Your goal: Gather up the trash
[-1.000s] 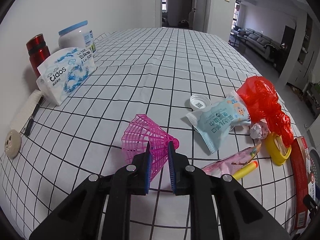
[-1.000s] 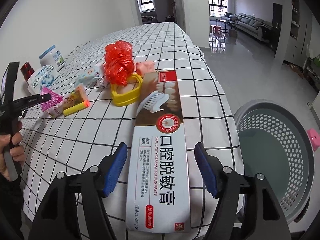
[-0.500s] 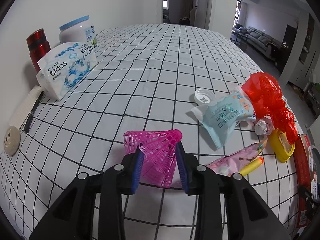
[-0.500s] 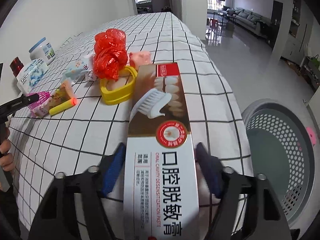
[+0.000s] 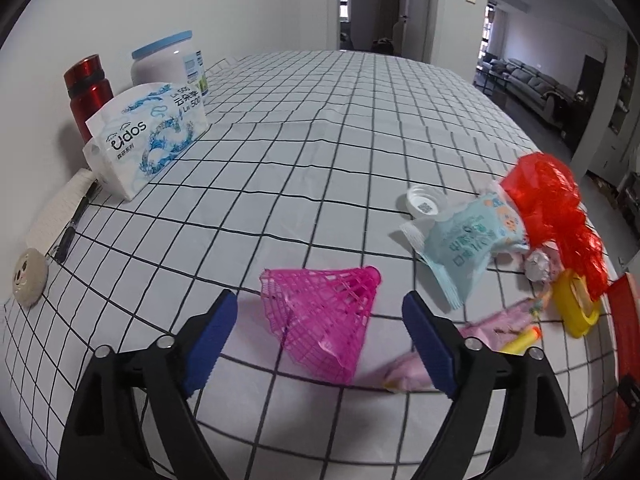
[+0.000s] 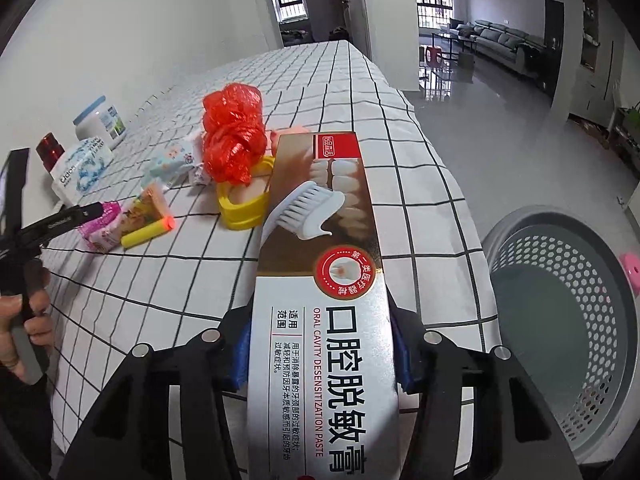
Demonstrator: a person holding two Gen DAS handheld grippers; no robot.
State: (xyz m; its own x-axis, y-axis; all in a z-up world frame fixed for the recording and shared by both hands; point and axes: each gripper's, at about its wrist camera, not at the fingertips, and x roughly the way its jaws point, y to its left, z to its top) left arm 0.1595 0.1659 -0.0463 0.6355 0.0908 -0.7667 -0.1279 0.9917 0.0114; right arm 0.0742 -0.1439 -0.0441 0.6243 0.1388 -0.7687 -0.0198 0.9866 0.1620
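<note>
Toothpaste box [image 6: 320, 320]: long carton, near end clamped between the pads of the right gripper [image 6: 320, 356], far end reaching out over the tabletop edge [image 6: 448, 184] toward the red plastic bag [image 6: 232, 140].
Right gripper: narrow, shut on the carton's sides — firm enough by the look.
Left gripper [image 5: 320, 340]: jaws opening, already wide; pink shuttlecock [image 5: 324, 316] lies on its side between them, neither pad touching it.
Other trash: blue snack pouch [image 5: 468, 240], white cap [image 5: 426, 204], yellow tape dispenser [image 5: 576, 308], pink wrapper [image 5: 480, 344] and foam dart [image 5: 520, 340], all clustered near the right edge.
Bin: grey perforated basket [image 6: 580, 320] on the floor, just beside the table, right of the carton.
Risk: carton held at one end only — likely to pivot or slip on the swing to the basket, or sweep the tape dispenser. Shuttlecock is light and springy; could roll or squirt out of a closing grip.
Surface: white cloth with black grid, slightly creased, could snag.
Room: white wall at left with tissue pack [image 5: 148, 136], jar, red flask; open living area with sofa beyond.
</note>
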